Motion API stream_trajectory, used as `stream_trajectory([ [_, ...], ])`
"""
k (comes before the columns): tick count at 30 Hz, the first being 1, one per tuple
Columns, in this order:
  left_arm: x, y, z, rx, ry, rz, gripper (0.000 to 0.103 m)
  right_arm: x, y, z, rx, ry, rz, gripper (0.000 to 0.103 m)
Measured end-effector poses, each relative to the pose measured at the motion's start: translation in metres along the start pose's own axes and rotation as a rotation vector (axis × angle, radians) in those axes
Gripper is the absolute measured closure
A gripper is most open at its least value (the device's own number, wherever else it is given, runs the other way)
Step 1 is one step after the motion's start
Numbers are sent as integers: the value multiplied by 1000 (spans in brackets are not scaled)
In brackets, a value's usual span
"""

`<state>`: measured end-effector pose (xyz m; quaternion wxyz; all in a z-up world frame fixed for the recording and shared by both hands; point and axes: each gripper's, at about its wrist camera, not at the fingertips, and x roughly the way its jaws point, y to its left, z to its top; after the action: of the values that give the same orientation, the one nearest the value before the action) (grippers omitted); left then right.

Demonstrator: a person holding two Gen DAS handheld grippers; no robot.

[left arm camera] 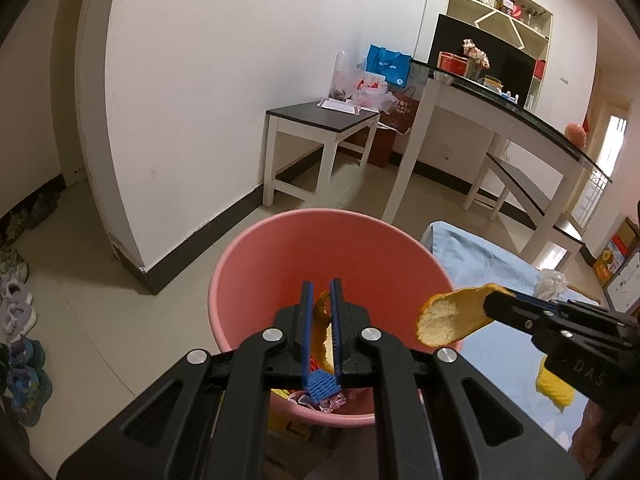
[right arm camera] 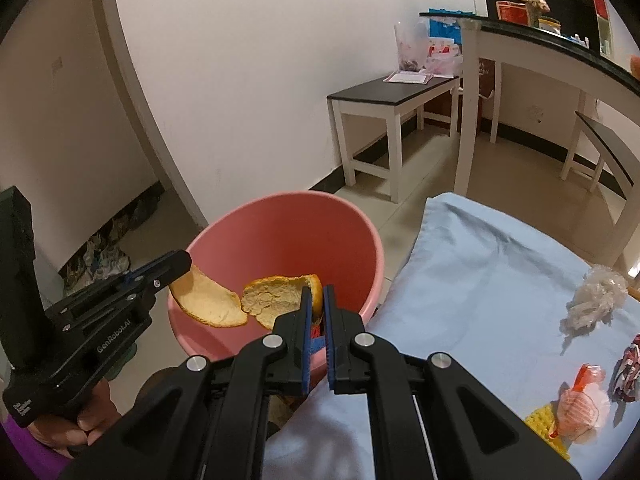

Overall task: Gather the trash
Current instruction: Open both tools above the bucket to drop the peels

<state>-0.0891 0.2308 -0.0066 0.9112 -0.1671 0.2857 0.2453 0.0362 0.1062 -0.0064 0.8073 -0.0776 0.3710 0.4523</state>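
Note:
A pink bucket (left arm camera: 256, 264) stands on the floor beside a table with a blue cloth (right arm camera: 480, 280); it shows in the right wrist view too (right arm camera: 280, 232). My left gripper (left arm camera: 321, 286) is shut on an orange peel (left arm camera: 322, 328) over the bucket; in the right wrist view that peel (right arm camera: 204, 300) hangs at the bucket's left rim. My right gripper (right arm camera: 316, 294) is shut on another orange peel (right arm camera: 272, 296) above the bucket; the left wrist view shows it (left arm camera: 448, 316) at the right rim. Wrappers (left arm camera: 332, 402) lie inside the bucket.
On the blue cloth lie a crumpled clear plastic (right arm camera: 596, 296), an orange-white wrapper (right arm camera: 580, 400), a dark wrapper (right arm camera: 630, 368) and a yellow piece (right arm camera: 540, 420). A white bench (left arm camera: 320, 128) and a tall table (left arm camera: 500, 112) stand behind. Shoes (left arm camera: 16, 312) line the left wall.

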Motion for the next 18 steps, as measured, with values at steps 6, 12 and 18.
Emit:
stream_trajectory([
  [6, 10, 1, 1, -15, 14, 14, 95, 10, 1, -2, -2, 26, 4, 97],
  [12, 14, 6, 0, -36, 26, 42, 95, 18, 3, -2, -5, 47, 21, 90],
  [18, 17, 13, -1, -63, 49, 49, 94, 16, 8, -3, -20, 31, 30, 73],
])
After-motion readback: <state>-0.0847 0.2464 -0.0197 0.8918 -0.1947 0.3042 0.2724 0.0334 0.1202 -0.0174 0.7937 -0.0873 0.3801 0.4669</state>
